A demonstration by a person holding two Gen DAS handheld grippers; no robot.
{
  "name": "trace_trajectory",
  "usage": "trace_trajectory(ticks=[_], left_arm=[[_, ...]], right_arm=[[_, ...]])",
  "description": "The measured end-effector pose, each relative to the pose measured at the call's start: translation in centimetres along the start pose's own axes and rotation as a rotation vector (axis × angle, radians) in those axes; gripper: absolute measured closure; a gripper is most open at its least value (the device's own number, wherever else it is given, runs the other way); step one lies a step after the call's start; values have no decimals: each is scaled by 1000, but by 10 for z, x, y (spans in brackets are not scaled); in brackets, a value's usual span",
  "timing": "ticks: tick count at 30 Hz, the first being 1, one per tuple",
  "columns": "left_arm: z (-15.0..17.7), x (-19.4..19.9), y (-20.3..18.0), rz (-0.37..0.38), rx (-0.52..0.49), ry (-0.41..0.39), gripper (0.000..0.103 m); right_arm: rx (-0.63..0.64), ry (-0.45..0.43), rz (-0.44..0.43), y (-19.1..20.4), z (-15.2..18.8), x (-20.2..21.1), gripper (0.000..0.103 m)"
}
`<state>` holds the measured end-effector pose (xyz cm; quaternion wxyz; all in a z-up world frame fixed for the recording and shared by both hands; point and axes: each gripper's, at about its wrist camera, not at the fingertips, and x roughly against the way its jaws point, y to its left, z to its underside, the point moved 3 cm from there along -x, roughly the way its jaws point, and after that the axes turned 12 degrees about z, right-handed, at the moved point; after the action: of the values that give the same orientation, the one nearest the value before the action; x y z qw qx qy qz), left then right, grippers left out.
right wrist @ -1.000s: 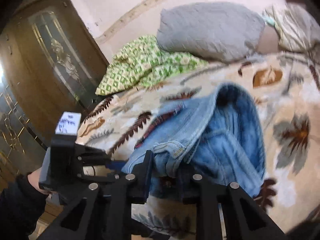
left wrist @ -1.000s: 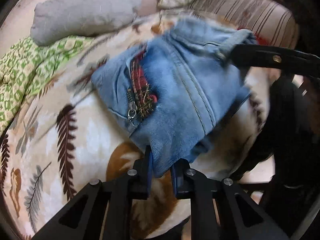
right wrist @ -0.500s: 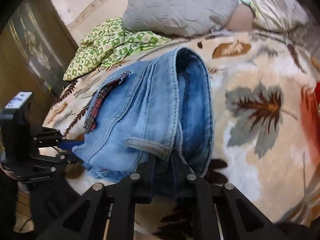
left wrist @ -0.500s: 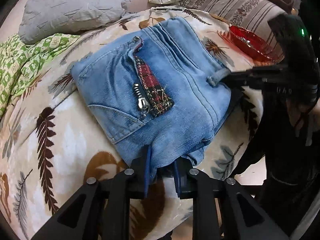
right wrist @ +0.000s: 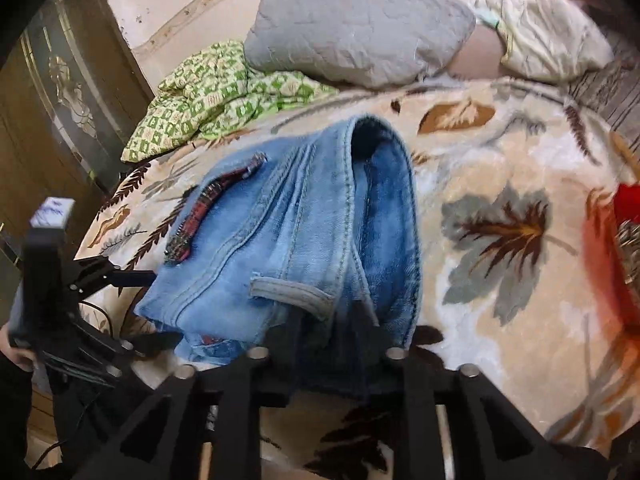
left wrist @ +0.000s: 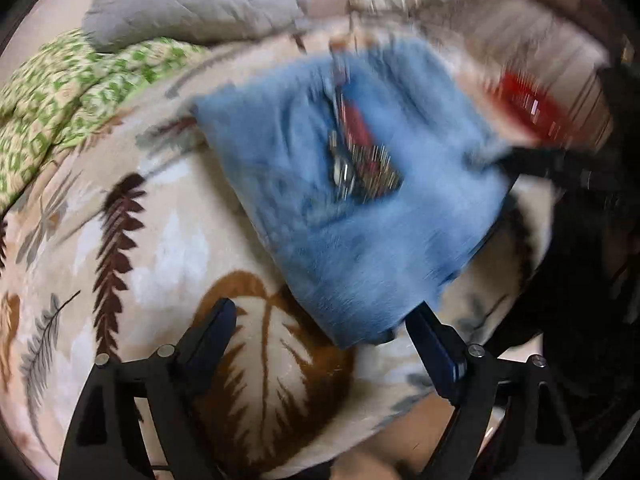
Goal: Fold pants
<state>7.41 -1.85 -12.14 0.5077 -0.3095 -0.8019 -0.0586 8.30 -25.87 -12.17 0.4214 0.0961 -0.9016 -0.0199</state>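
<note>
The folded blue jeans (left wrist: pixel 360 200) lie on the leaf-print blanket (left wrist: pixel 160 260), with the plaid zipped pocket facing up. My left gripper (left wrist: pixel 322 320) is opening, its fingers far apart. The jeans' near corner sits between them, beside the right finger, and no pad presses on it. In the right wrist view the jeans (right wrist: pixel 288 240) show their waistband and belt loop. My right gripper (right wrist: pixel 330 332) is also opening, and the thick near edge drapes over its half-hidden fingers. The left gripper (right wrist: pixel 148 308) stands at the jeans' left corner. The right gripper (left wrist: pixel 560 164) appears dark at the jeans' right edge.
A grey pillow (right wrist: pixel 360 28), a green patterned quilt (right wrist: pixel 224 96) and a cream cloth (right wrist: pixel 552 36) lie at the bed's far side. A red dish (right wrist: pixel 628 208) sits on the blanket to the right. A dark wooden door (right wrist: pixel 60 100) stands left of the bed.
The hanging jeans came down flat onto the blanket. Both grippers, earlier pinched on the near edge, have spread their fingers, the left one widely, and the left view is now motion-blurred.
</note>
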Motion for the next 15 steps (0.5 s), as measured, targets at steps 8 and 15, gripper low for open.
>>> trace_trajectory(ticks=[8, 15], left_arm=[[-13, 53, 42, 80, 213, -200, 6], [-31, 31, 72, 125, 397, -217, 2]], right_arm=[[21, -123, 64, 0, -13, 39, 0], [-123, -62, -15, -17, -27, 28, 0]])
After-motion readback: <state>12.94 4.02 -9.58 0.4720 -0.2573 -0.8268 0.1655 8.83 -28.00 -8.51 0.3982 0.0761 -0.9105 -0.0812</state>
